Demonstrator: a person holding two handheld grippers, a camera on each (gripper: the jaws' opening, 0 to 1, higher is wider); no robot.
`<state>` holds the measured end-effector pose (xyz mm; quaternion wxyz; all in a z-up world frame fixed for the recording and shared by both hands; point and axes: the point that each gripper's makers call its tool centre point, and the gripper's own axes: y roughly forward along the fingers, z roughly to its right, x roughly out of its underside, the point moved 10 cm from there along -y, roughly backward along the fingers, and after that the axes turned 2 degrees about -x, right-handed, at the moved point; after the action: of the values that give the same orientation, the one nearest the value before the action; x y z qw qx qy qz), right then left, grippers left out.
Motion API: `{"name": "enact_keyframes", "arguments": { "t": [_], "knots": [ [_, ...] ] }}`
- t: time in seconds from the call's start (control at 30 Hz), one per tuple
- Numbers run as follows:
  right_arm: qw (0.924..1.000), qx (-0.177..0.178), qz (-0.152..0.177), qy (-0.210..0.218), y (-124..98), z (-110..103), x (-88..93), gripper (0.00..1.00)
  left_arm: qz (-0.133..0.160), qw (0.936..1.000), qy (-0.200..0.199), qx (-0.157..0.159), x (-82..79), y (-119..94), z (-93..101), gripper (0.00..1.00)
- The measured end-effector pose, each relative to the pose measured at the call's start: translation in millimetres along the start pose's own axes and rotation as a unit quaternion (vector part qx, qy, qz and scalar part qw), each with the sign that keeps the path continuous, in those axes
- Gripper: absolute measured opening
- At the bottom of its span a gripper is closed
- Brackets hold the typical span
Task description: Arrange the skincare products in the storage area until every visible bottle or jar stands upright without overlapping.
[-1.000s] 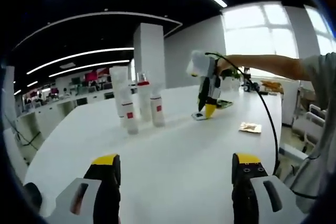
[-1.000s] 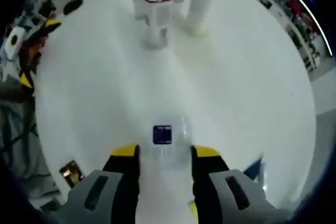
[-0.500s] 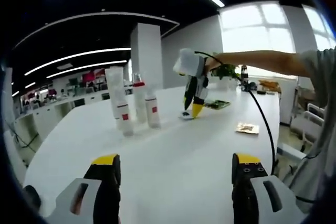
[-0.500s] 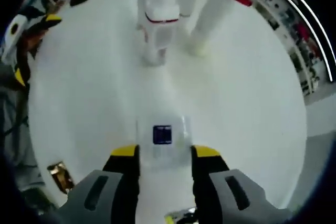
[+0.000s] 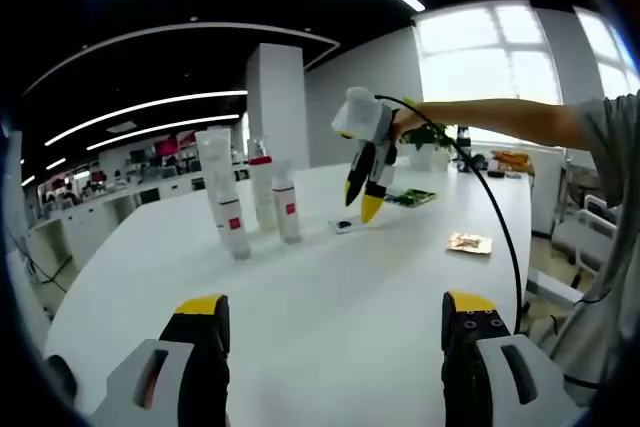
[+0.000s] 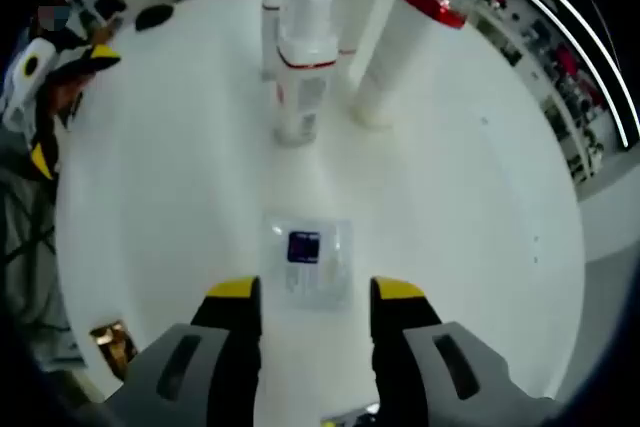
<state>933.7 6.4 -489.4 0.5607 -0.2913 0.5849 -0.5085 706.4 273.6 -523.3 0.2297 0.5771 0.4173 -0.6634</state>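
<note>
Right tool (image 6: 310, 295) has let go: its jaws now stand spread and lifted off the small clear square jar with a dark blue label (image 6: 311, 259), which a moment ago sat pinched between them. The jar rests alone on the white counter (image 6: 470, 207), just short of the cluster of white bottles with red bands (image 6: 300, 77), all upright, none overlapping. Placement looks done. Left tool (image 5: 335, 322) hangs spread, empty, well back from the bottles.

Bare bench (image 5: 330, 297) before left gripper (image 5: 335, 332), upright bottles (image 5: 255, 205) clustered toward far edge, clear sachet (image 6: 312, 259) lying just beyond right gripper (image 6: 312, 297)
</note>
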Motion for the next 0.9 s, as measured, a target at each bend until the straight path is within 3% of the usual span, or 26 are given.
{"name": "enact_keyframes", "arguments": {
  "t": [0.1, 0.17, 0.27, 0.37, 0.43, 0.5, 0.6, 0.67, 0.73, 0.8, 0.9],
  "knots": [
    [0.9996, 0.018, 0.017, -0.014, -1.4, -6.9, 0.9, 0.35, 0.0, 1.0, 0.001, 0.005, -0.3, 0.9, 1.9, 0.9],
    [0.9974, 0.034, 0.061, -0.018, -3.7, -10.0, -0.9, 0.27, 0.006, 0.9999, -0.006, 0.015, -2.0, 1.2, 2.9, 0.9],
    [0.9908, 0.036, 0.129, 0.02, -8.1, -11.6, 0.7, 0.25, 0.022, 0.9993, -0.021, 0.023, -9.2, -2.0, 2.5, 0.9],
    [0.9839, 0.046, 0.164, 0.055, -9.0, -15.2, 9.1, 0.12, 0.026, 0.9995, -0.011, 0.013, -12.9, -5.6, 1.1, 0.9],
    [0.9836, 0.048, 0.161, 0.065, -7.8, -18.8, 16.3, 0.1, 0.025, 0.9996, -0.01, 0.009, -13.0, -6.8, -0.4, 0.9],
    [0.9737, 0.093, 0.173, 0.115, -3.0, -19.7, 25.6, 0.07, 0.023, 0.9997, -0.012, 0.004, -13.0, -8.8, -2.1, 0.9],
    [0.961, 0.122, 0.189, 0.161, 0.4, -22.5, 36.9, 0.0, 0.017, 0.9998, -0.01, 0.007, -13.8, -12.5, -1.4, 0.89],
    [0.9496, 0.121, 0.195, 0.214, 2.7, -26.5, 40.5, 0.0, 0.019, 0.9997, -0.008, 0.009, -16.4, -15.0, 0.9, 0.89],
    [0.9421, 0.104, 0.22, 0.231, 6.3, -34.6, 39.8, 0.0, 0.021, 0.9997, -0.005, 0.012, -19.1, -15.4, 3.2, 0.89],
    [0.9438, 0.109, 0.215, 0.226, 10.4, -43.9, 39.6, 0.0, 0.022, 0.9996, -0.003, 0.018, -21.9, -14.6, 7.0, 0.89],
    [0.9493, 0.147, 0.205, 0.188, 17.0, -48.7, 36.3, 0.0, 0.023, 0.9994, -0.004, 0.027, -23.2, -12.4, 11.9, 0.88]
  ]
}}
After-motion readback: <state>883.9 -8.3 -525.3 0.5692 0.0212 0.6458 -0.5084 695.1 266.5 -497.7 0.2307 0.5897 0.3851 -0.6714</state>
